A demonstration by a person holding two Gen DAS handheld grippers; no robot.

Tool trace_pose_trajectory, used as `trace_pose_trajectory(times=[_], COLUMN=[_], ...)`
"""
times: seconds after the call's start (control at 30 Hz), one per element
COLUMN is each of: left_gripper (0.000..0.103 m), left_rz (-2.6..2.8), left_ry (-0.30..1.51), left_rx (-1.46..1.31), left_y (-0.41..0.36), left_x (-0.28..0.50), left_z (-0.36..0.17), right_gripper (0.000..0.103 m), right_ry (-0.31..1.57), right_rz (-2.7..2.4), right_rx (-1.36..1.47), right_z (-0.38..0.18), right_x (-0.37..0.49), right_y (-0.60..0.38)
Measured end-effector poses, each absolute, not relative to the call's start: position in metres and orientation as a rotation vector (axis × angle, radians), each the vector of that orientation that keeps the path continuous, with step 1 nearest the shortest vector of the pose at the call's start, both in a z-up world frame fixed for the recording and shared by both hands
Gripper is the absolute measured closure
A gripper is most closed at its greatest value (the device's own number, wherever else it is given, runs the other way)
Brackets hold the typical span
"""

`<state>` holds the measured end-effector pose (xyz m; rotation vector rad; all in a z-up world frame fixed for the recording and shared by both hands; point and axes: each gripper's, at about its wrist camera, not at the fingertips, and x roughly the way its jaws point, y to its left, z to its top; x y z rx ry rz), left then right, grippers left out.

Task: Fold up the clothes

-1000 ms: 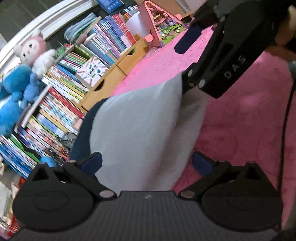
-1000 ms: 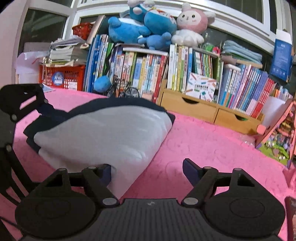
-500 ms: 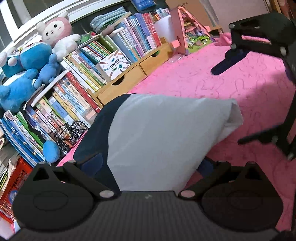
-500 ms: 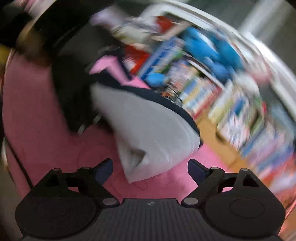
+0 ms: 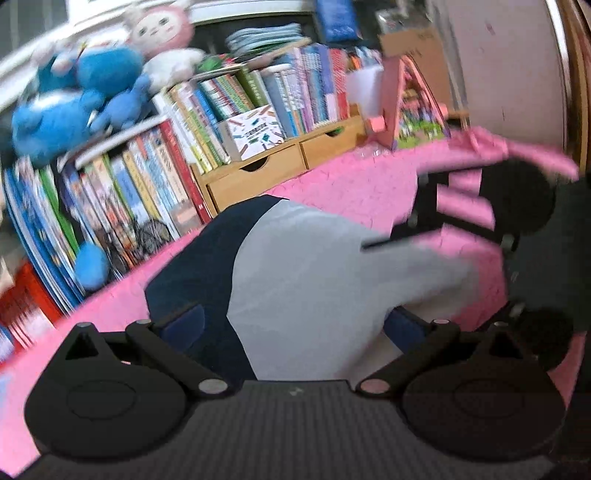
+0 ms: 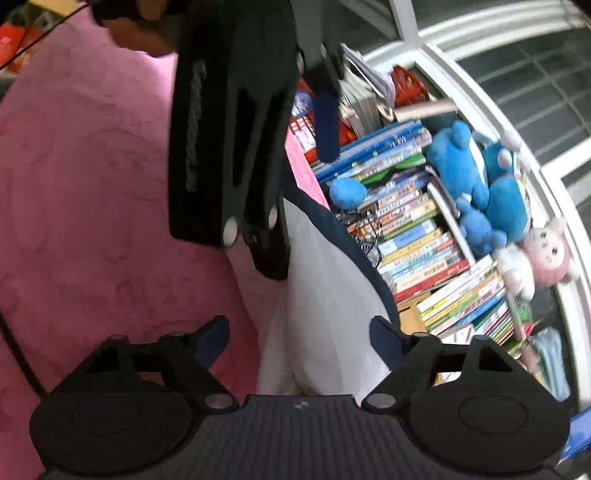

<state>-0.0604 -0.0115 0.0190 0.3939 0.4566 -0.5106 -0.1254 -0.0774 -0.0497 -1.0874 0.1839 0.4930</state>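
A folded garment (image 5: 325, 280), pale grey with a navy part (image 5: 207, 251), lies on the pink cloth (image 5: 351, 184). My left gripper (image 5: 291, 326) stands wide open, and the garment's near end lies between its blue pads. The right wrist view shows the garment (image 6: 325, 295) end-on, with the left gripper's black body (image 6: 229, 129) over its far end. My right gripper (image 6: 298, 339) has its jaws closing. The garment's edge is between them, closer to the right finger (image 6: 384, 339), with a pink gap on the left. In the left wrist view the right gripper's frame (image 5: 517, 199) is a dark blur.
Behind the cloth stand rows of books (image 5: 155, 177), wooden drawers (image 5: 280, 166) and a pink toy house (image 5: 399, 103), with plush toys (image 5: 74, 107) on top. A red basket (image 5: 22, 310) is at the left. A black cable (image 6: 14, 350) crosses the cloth, and a hand (image 6: 140, 33) holds the left gripper.
Both wrists have rolled. The right gripper has swung down and round to the garment's end, and its jaws stand narrower. The left gripper has risen a little, still astride the garment.
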Motion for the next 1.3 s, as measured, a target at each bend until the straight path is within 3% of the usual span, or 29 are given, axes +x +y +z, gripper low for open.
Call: trace_pose_trajectory(times=[0.2, 0.27, 0.47, 0.63, 0.7, 0.8, 1.07, 1.3], left_gripper=[0.000, 0.000, 0.000, 0.000, 0.000, 0.000, 0.000, 0.001], left_rz=[-0.602, -0.592, -0.396, -0.415, -0.472, -0.546, -0.655, -0.516], left_ry=[0.516, 0.518, 0.542, 0.612, 0.629, 0.629, 0.688, 0.700], left_rx=[0.071, -0.010, -0.076, -0.297, -0.382, -0.441, -0.581, -0.539], left_y=[0.040, 0.062, 0.102, 0.136, 0.144, 0.147, 0.132, 0.114], left_x=[-0.057, -0.056, -0.050, -0.043, -0.045, -0.050, -0.035, -0.020], left_z=[0.036, 0.040, 0.037, 0.023, 0.017, 0.015, -0.004, -0.012], right_gripper=[0.068, 0.070, 0.067, 0.064, 0.057, 0.049, 0.047, 0.037], right_ry=[0.178, 0.184, 0.166, 0.147, 0.147, 0.147, 0.151, 0.148], right_rz=[0.468, 0.466, 0.492, 0.486, 0.478, 0.458, 0.437, 0.409], right_rx=[-1.038, -1.025, -1.096, -1.128, -1.116, -1.096, -1.083, -1.076], right_z=[-0.054, -0.053, -0.062, -0.065, -0.065, -0.063, -0.064, -0.061], right_x=[-0.122, -0.121, -0.120, -0.116, -0.116, -0.117, -0.118, -0.117], right_y=[-0.071, -0.069, -0.050, -0.038, -0.039, -0.040, -0.040, -0.039])
